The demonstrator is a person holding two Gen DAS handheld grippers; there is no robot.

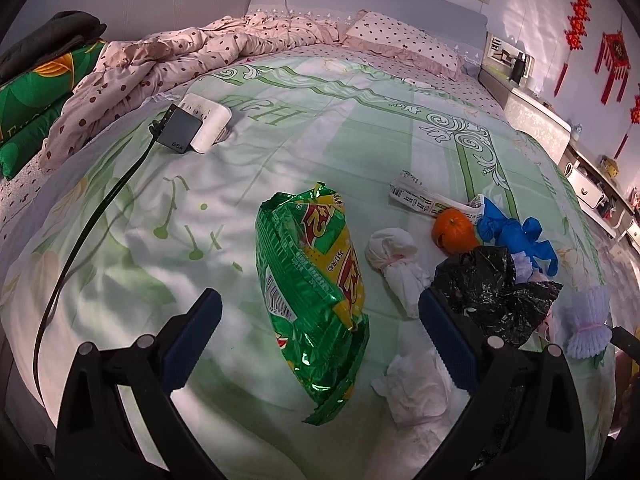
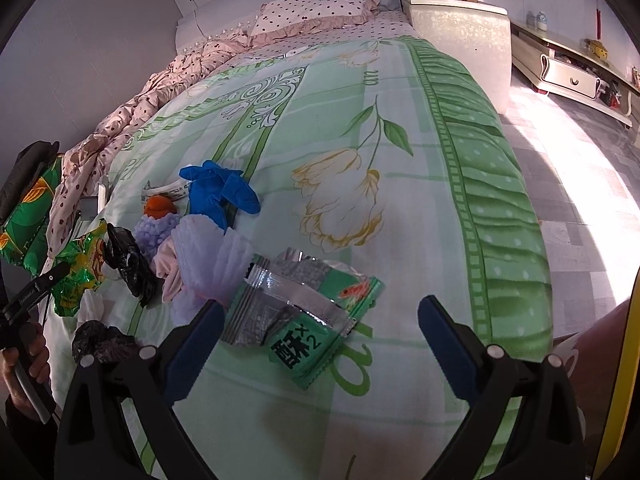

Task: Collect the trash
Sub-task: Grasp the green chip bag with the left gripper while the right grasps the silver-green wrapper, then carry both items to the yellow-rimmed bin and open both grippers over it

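Trash lies scattered on the green flowered bedspread (image 1: 304, 128). In the left wrist view my left gripper (image 1: 320, 312) is open and empty, its jaws either side of a green and yellow snack bag (image 1: 316, 280). Beside it lie white tissue wads (image 1: 392, 260), an orange (image 1: 454, 230), a blue glove (image 1: 516, 236), a black plastic bag (image 1: 496, 292) and a printed paper wrapper (image 1: 420, 196). In the right wrist view my right gripper (image 2: 320, 320) is open and empty over a torn green and silver wrapper (image 2: 304, 320). White foam fruit nets (image 2: 212, 256) lie just left of it.
A white power strip with a black charger (image 1: 192, 128) and its cable lies on the bed at far left. A rumpled dotted quilt (image 1: 180, 56) and pillow (image 1: 400, 40) are at the head. A bedside cabinet (image 2: 460, 28) and tiled floor (image 2: 580, 200) are to the right.
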